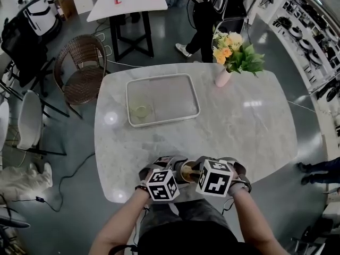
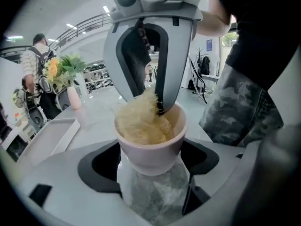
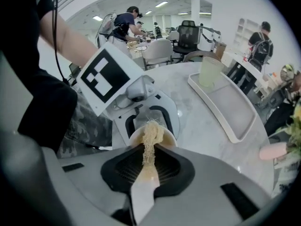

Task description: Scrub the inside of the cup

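**Scrubber meets cup at the table's near edge**

Head view: the left gripper and right gripper close in from either side on the cup, just above the near edge of the table; a tray lies well beyond. Left gripper view: its jaws clasp the cup's wall, mouth up, while the right gripper's tips reach down from above and press a pale fibre scrubber inside. Right gripper view: its jaws are pinched on the scrubber, whose long strand runs straight ahead along them into the cup's mouth. The scrubbing stroke likely turns on that line, straight into the cup.
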